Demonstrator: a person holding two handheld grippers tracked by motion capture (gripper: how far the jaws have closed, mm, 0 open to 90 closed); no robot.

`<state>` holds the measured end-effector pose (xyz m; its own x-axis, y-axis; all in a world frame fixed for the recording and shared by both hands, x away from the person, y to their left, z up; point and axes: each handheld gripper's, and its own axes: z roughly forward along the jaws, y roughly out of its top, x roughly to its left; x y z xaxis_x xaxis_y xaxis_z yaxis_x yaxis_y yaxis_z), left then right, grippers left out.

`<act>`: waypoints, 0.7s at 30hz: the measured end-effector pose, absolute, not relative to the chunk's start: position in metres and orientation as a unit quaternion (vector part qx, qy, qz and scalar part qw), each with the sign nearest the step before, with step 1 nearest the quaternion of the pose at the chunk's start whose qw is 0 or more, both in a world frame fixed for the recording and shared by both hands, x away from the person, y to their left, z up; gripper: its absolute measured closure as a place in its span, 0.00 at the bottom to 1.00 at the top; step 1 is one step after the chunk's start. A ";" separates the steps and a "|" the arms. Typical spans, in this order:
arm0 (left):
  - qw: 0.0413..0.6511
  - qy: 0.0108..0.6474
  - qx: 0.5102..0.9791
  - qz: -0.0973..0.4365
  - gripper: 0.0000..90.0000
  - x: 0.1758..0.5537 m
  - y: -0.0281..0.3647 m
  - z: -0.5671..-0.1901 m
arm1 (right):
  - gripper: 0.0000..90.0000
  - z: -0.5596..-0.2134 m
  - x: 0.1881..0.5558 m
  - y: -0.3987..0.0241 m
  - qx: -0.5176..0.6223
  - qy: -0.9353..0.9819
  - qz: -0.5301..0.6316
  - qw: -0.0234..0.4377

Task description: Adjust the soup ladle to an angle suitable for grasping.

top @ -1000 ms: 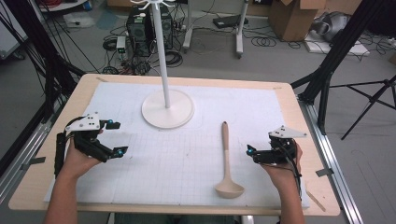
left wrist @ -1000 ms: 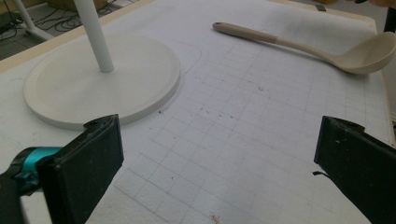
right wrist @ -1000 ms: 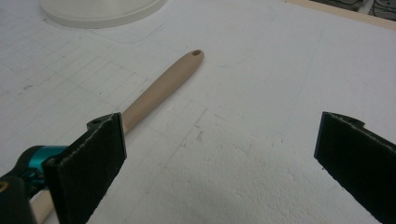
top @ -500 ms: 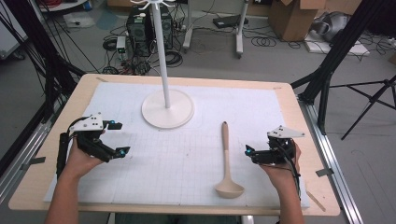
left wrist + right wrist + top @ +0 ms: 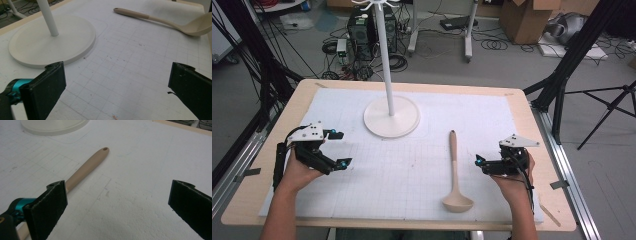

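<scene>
A beige ladle [image 5: 453,155] lies on the white gridded mat [image 5: 412,170], handle pointing away, bowl [image 5: 457,202] near the front edge. A white stand has a round base [image 5: 391,117] and a thin pole [image 5: 384,55] at the back centre. My left gripper [image 5: 343,148] is open over the mat's left side, well apart from the ladle [image 5: 160,21] and near the stand base [image 5: 50,42]. My right gripper [image 5: 480,164] is open just right of the ladle handle [image 5: 87,167], nothing between its jaws. Both gripper views show wide gaps: left gripper [image 5: 115,82], right gripper [image 5: 117,202].
The mat covers a wooden table [image 5: 532,125] with metal rails along both sides. Beyond the far edge are cables, a computer tower [image 5: 359,30] and cardboard boxes [image 5: 527,20] on the floor. A black tripod leg [image 5: 562,75] stands right of the table.
My left gripper has shifted a little to the right, toward the mat's middle. The right gripper has barely moved. The ladle lies where it was.
</scene>
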<state>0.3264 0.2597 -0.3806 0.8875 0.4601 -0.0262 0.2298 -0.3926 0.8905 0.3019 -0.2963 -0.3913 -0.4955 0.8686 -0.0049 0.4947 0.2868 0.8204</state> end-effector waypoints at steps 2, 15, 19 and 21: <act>0.510 0.210 0.826 0.113 0.02 0.326 0.260 -0.381 | 0.01 -0.391 0.302 -0.296 0.446 0.767 0.398 0.234; 0.502 0.211 0.831 0.114 0.02 0.326 0.258 -0.382 | 0.01 -0.393 0.306 -0.281 0.446 0.776 0.386 0.225; 0.501 0.211 0.832 0.115 0.02 0.326 0.258 -0.382 | 0.01 -0.392 0.310 -0.278 0.450 0.776 0.384 0.219; 0.500 0.210 0.833 0.115 0.02 0.326 0.258 -0.382 | 0.01 -0.392 0.313 -0.277 0.455 0.776 0.382 0.214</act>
